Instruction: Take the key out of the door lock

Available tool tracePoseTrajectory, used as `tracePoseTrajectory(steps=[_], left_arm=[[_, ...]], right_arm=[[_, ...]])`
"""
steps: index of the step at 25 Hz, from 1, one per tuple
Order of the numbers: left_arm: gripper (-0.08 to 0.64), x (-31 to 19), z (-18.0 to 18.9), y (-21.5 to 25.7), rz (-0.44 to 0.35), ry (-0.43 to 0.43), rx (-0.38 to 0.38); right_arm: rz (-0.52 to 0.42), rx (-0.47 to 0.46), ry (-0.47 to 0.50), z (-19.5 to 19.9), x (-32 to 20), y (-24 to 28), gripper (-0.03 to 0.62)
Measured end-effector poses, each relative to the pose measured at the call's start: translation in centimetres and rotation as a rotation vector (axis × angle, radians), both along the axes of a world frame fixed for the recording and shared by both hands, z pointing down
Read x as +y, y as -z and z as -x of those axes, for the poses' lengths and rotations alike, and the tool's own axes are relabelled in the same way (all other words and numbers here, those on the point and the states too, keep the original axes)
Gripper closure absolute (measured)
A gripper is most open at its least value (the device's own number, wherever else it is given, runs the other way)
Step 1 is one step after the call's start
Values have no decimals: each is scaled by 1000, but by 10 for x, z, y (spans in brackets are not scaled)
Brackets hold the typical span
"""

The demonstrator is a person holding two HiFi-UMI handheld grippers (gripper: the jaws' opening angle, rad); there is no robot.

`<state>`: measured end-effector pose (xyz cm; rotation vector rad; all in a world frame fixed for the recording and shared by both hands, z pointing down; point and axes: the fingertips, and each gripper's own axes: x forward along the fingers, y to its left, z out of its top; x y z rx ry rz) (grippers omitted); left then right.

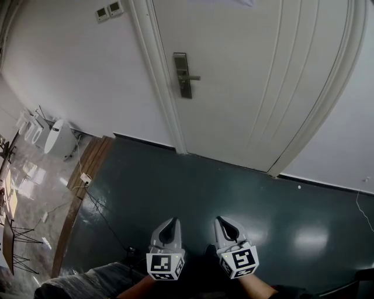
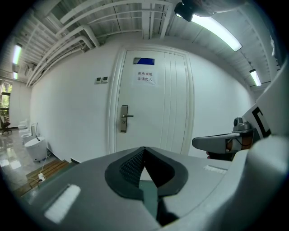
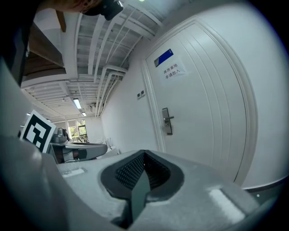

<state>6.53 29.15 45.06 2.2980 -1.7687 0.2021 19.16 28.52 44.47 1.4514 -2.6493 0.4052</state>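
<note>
A white panelled door [image 1: 257, 76] stands shut ahead, with a metal lock plate and lever handle [image 1: 184, 75] near its left edge. The lock plate [image 2: 123, 118] also shows in the left gripper view and the lock plate [image 3: 167, 120] in the right gripper view. A key is too small to make out at this distance. My left gripper [image 1: 168, 223] and right gripper [image 1: 222, 221] are held low and side by side, well short of the door, over the dark floor. Both are shut with nothing between the jaws.
Dark green floor [image 1: 193, 193] runs up to the door. A white wall [image 1: 76, 70] with two small panels [image 1: 110, 10] is left of the frame. At far left lie a wooden strip [image 1: 87, 166], cables and white fixtures [image 1: 58, 137]. A paper notice [image 2: 146, 78] hangs on the door.
</note>
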Motion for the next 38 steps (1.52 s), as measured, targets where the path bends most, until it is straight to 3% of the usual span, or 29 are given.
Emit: tracePoseTrajectory(steps=[10,21,28,38], left_arm=[[541,-81,25,-16,-1,-57,47],[541,-209,122,-2,-21,-110,80],[541,-258,188,1,-39,-100,93],[541,-300,243,-3,-36,18,95]], right_arm=[[29,66,-36,30,-67,-18,600],[27,93,-106,124,-193,5,601],[11,106,-131,177,-244,10,601],[-4,109,-61,219,-312,14,601]])
